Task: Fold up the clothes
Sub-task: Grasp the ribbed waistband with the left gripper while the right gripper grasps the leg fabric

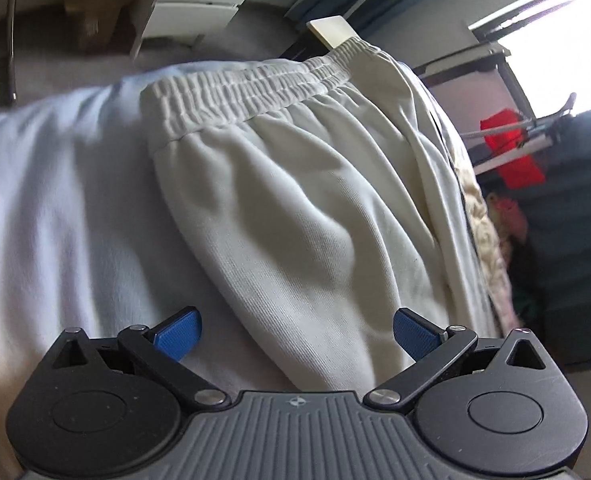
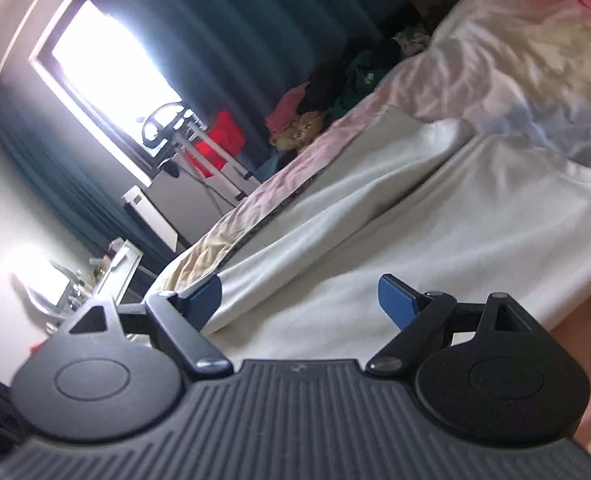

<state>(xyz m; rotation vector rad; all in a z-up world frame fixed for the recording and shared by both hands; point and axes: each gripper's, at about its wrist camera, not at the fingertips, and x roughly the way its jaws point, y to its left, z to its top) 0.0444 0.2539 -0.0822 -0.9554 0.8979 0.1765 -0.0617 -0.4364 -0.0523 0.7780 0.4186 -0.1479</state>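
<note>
left gripper: nearest the lens in the left wrist view; blue pads spread wide with nothing pinched, cloth passing under the gap but no pad pressing on it.
cream trousers: lying on the pale bed sheet, straight ahead of the left gripper and running away from it.
waistband: gathered elastic at the far end of the trousers, slanting up toward the right of that view.
long axis: from the narrow end under the left jaws out to the waistband, so the garment lies lengthwise in line with this gripper.
right gripper: released as well, pads wide apart, empty, hovering low over white cloth.
white cloth: spread ahead and to the right of the right gripper; i cannot tell whether it is the same trousers or the sheet.
bed edge: runs diagonally just left of the right gripper's left pad.
clothes pile: mixed colours, well beyond, by the dark curtain.
nearer hand: judging by the views, the left one is closer to a clear edge of the trousers.
next move, as a guess: close on the near end and carry it toward the waistband.
</note>
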